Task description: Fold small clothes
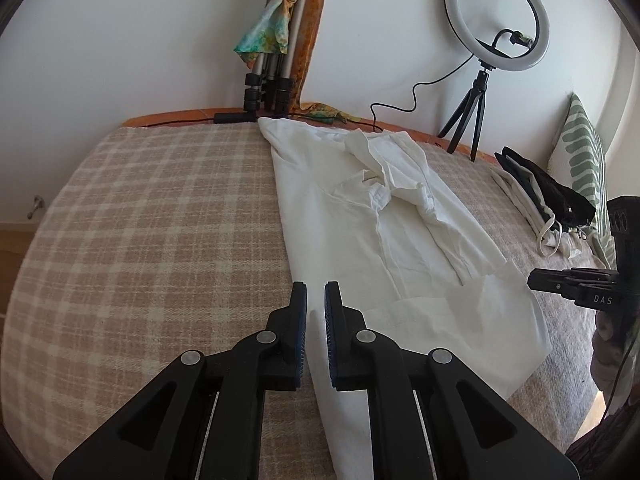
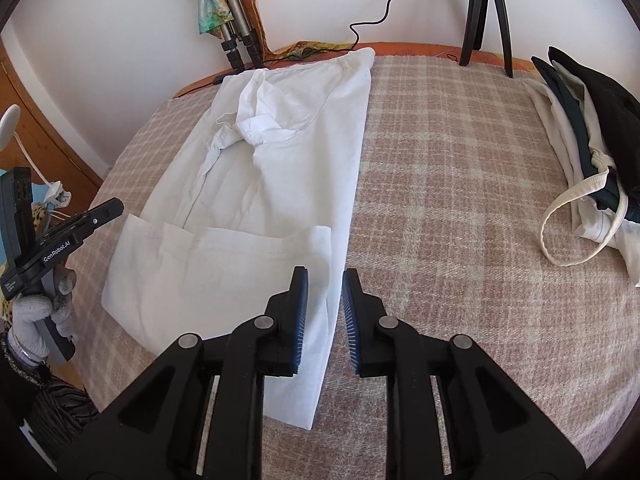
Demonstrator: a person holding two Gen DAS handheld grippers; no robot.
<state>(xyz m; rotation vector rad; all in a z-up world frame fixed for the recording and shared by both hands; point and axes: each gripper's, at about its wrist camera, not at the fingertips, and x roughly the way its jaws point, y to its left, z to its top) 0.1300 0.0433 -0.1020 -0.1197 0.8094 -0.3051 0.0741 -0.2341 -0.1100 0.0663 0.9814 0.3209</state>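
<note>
A white shirt [image 1: 352, 216] lies flat on the checked blanket [image 1: 152, 232], its sides folded in and its near hem turned up. My left gripper [image 1: 316, 292] hangs open over the shirt's near left edge, nothing between its pads. The shirt also shows in the right wrist view [image 2: 280, 168]. My right gripper [image 2: 325, 278] is open above the shirt's near right edge, empty. The right gripper appears at the far right of the left wrist view [image 1: 536, 280], and the left gripper at the left of the right wrist view [image 2: 118, 206], held by a gloved hand.
A pile of folded dark and white clothes [image 2: 588, 148] lies at the blanket's right side, with a green-patterned pillow [image 1: 588, 152] behind. A ring light on a small tripod [image 1: 496, 20], folded tripod legs with a scarf [image 1: 272, 32] and a cable [image 1: 400, 104] stand at the far edge.
</note>
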